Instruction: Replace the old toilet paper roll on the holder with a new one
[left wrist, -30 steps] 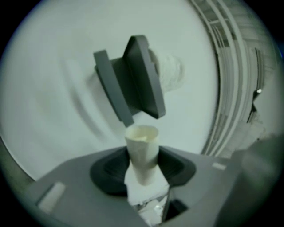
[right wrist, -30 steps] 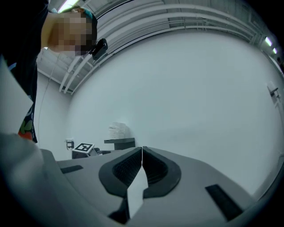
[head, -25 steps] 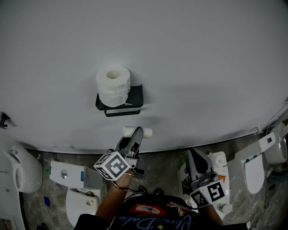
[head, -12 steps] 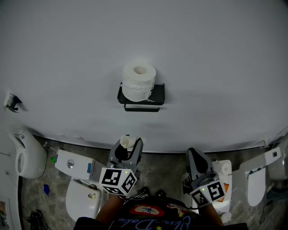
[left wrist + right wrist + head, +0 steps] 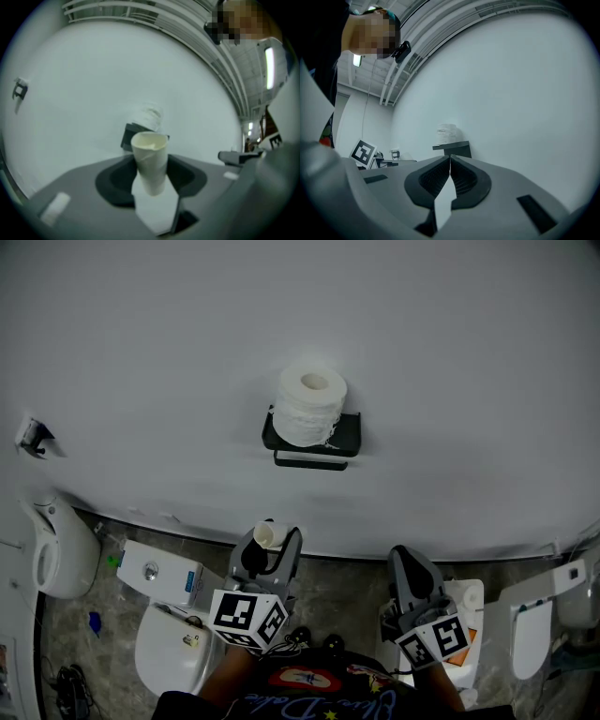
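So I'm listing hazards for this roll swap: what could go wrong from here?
1. The left claw grips the tube only near its lower end, so the tube could slip out or get crushed.
2. The roll stands loose on top of the holder, and a nudge could tip it off.
3. The right claw is shut, so reaching for the roll this way would likely push it rather than grasp it.

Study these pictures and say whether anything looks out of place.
Yes: the white roll stands on end atop the black wall holder, not threaded on the bar beneath. The left tool grips a bare cardboard tube.
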A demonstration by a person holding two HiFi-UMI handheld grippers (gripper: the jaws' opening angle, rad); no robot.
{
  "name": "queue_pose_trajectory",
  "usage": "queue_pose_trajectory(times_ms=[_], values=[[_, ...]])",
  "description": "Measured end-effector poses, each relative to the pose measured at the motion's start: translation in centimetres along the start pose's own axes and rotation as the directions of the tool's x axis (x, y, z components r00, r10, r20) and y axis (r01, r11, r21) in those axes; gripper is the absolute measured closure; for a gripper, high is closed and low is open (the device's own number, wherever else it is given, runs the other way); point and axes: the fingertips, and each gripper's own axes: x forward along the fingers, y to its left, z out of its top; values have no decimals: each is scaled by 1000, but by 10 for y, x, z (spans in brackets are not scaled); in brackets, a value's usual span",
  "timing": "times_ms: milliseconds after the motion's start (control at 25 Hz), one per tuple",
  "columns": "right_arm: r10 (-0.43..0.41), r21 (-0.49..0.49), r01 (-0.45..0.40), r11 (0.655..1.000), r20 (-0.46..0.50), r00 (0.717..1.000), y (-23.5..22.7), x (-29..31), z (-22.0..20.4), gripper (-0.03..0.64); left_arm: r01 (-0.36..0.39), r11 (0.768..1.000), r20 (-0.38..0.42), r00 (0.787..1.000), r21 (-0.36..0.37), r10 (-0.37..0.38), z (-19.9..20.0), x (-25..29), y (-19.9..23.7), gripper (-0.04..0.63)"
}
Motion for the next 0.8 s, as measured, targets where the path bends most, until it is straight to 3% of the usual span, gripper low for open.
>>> queue_pose_trajectory(times_ms=[280, 440, 560, 600, 640, 680, 800], values=[[-4, -34, 3, 999, -25, 1000, -3, 10, -3, 603, -13, 1000, -2, 1000, 6, 13, 1, 1, 4, 399], [144, -114, -144, 983, -7, 990, 13, 31, 19, 603, -20, 1000, -4, 1000, -3, 20, 0, -2, 5, 399], [347, -253, -339, 906, -15, 938, 38, 58, 44, 601, -15, 1000, -19, 1000, -2, 15, -4, -3, 6, 399], [395, -294, -392, 872, -49, 917, 44, 67, 49, 570, -15, 1000, -25, 1000, -4, 15, -6, -4, 7, 397], [428, -319, -434, 843, -93, 899, 47, 76, 52, 506, -17, 1000, -30, 999, -8, 17, -8, -5, 8, 397], [450, -329, -468, 821, -132, 883, 49, 85, 57, 483, -23, 1000, -31, 999, -12, 22, -10, -6, 10, 397], [494, -395, -528, 752, -192, 848, 52, 117, 83, 474, -45, 999, -30, 999, -19, 44, -11, -12, 16, 397]])
